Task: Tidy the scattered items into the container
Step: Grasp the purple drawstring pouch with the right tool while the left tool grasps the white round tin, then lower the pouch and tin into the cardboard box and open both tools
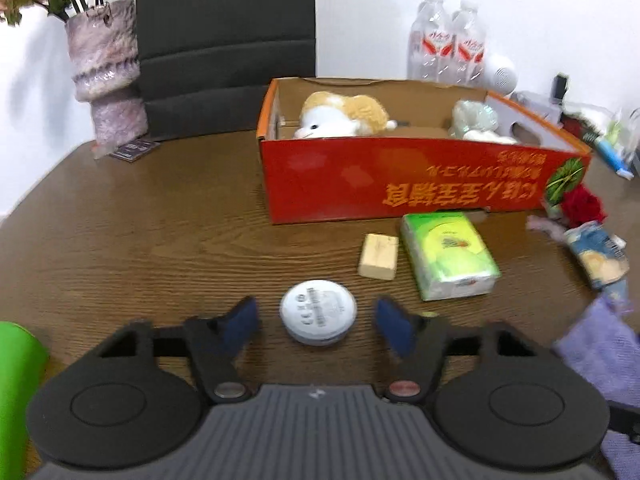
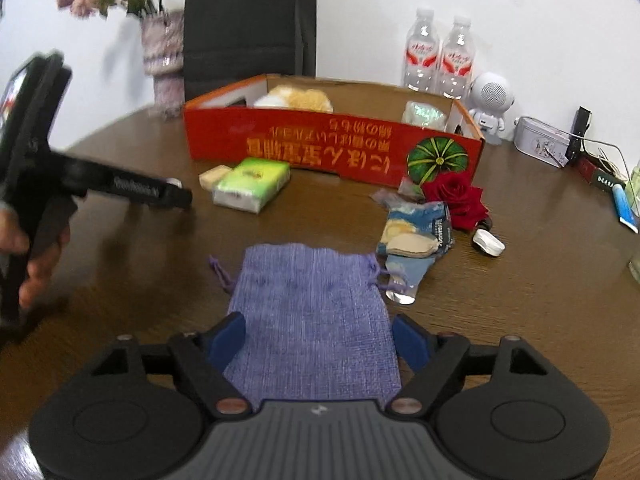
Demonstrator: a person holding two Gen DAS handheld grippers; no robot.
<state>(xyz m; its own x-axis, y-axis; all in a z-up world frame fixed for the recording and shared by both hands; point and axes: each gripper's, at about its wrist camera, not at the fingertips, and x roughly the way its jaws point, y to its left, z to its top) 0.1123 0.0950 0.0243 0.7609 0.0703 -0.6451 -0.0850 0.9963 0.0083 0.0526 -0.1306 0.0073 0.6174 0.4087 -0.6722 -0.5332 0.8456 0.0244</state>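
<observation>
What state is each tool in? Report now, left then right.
Left tool: open, straddling the round white plastic puck, holding nothing.
Right tool: open over the purple woven drawstring pouch, holding nothing.

Both views are evenly and brightly lit, soft shadows are cast on the white wall and glare is seen on the bench, while edges are bent by fisheye distortion and smeared by blur.

Bare table lies left of the red box; tissue pack crowds its front.
</observation>
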